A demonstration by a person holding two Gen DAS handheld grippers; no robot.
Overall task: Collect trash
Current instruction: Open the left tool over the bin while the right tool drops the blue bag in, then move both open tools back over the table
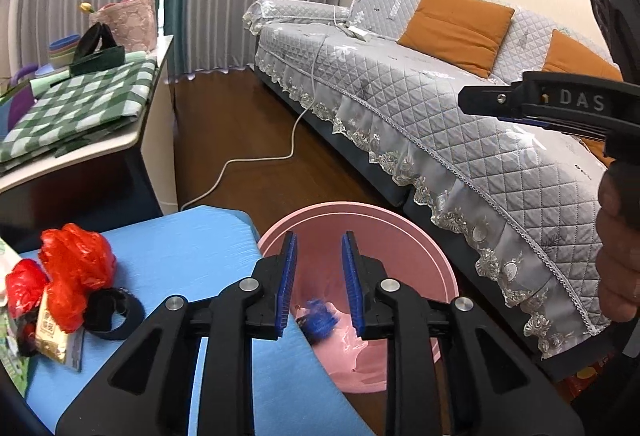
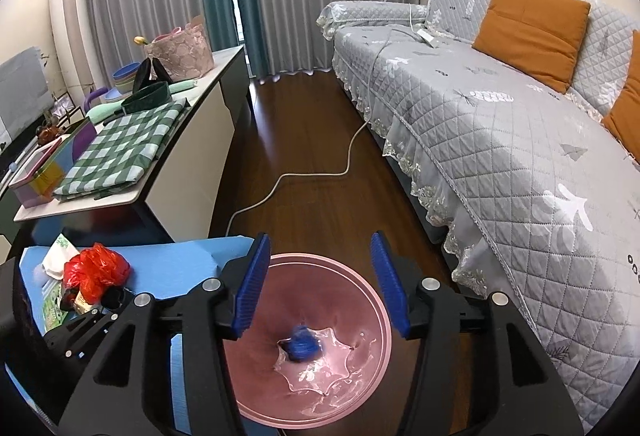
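A pink bin point(image 2: 280, 412) holds a blue crumpled scrap point(image 2: 303, 346) on clear plastic lining. Beside it, a light blue table point(image 1: 180, 256) carries a red-orange plastic bag point(image 1: 76, 260) and a black band point(image 1: 116, 314). The black grippers have blue ribbed fingers point(image 2: 252, 288). A green-and-white checked cloth point(image 2: 120, 152) lies on a white sideboard. The grey quilted sofa cover point(image 2: 500, 164) has cream lace trim and orange cushions point(image 2: 532, 28). The floor is dark brown wood.
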